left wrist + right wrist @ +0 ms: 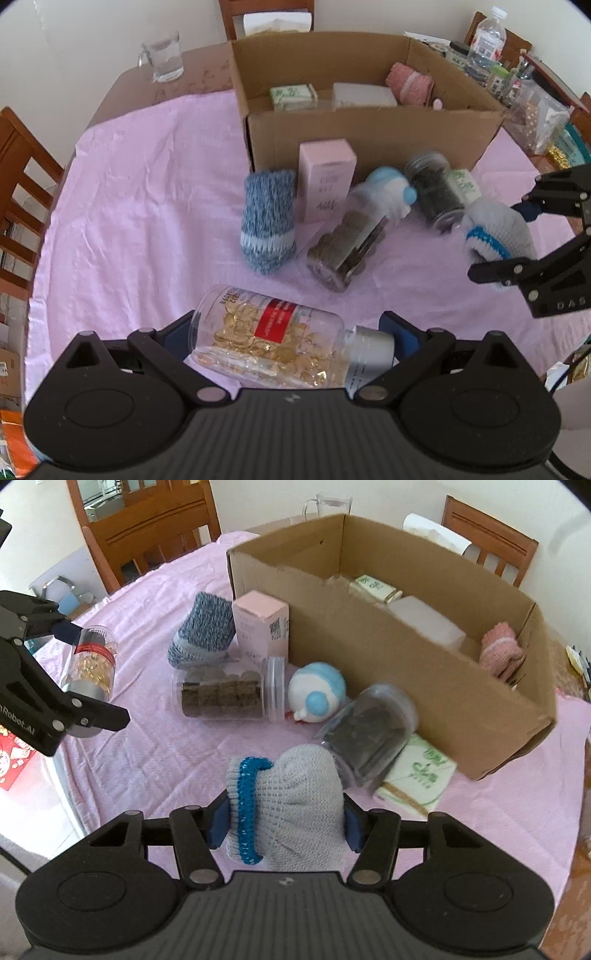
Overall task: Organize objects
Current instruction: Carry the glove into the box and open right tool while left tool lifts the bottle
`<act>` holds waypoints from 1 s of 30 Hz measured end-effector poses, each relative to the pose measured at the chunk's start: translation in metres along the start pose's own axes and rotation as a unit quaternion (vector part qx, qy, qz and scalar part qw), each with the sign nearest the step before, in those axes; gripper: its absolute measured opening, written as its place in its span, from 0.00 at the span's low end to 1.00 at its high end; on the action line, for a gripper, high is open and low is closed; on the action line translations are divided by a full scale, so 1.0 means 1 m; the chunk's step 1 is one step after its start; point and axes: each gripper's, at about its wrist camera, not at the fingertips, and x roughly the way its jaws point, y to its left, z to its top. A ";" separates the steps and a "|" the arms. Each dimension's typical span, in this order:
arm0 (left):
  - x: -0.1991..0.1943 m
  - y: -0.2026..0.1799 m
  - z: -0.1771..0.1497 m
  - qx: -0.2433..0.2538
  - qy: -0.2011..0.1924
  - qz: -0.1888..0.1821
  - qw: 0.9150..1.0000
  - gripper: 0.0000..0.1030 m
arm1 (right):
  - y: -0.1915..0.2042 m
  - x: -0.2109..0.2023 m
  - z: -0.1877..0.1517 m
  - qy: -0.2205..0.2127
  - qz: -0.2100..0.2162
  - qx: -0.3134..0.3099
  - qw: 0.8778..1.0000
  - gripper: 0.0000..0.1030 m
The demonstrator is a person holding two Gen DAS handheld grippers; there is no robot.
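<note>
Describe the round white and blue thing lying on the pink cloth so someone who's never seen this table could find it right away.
Start at the open cardboard box on the pink cloth. Just outside its long near wall, two clear jars lie on their sides: the jar of brown discs and the jar of dark contents. The small plush toy sits between them, the only white ball-shaped thing, with light blue patches.

I saw a pale pink cloth (147, 184) under a plain brown cardboard box (406, 657). The bottle (273, 339) showed golden capsules, a red label and a silver cap. My right-side sock (295, 805) was grey knit with a bright blue band; another sock (267, 218) was mottled blue-and-white.
</note>
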 end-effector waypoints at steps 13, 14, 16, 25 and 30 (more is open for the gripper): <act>-0.041 -0.007 0.048 0.029 -0.046 -0.014 0.998 0.97 | -0.030 -0.057 0.047 -0.063 -0.005 -0.021 0.998 0.62; -0.043 -0.007 0.052 0.030 -0.050 -0.014 0.998 0.97 | -0.032 -0.060 0.052 -0.067 -0.009 -0.023 0.997 0.62; -0.046 -0.006 0.058 0.033 -0.054 -0.013 0.998 0.97 | -0.036 -0.065 0.061 -0.077 -0.016 -0.029 0.996 0.62; -0.050 -0.001 0.078 0.032 -0.073 0.000 0.997 0.97 | -0.057 -0.063 0.106 -0.098 -0.036 -0.033 0.994 0.62; -0.050 0.002 0.088 0.028 -0.079 0.003 0.996 0.97 | -0.066 -0.049 0.131 -0.102 -0.046 -0.034 0.993 0.71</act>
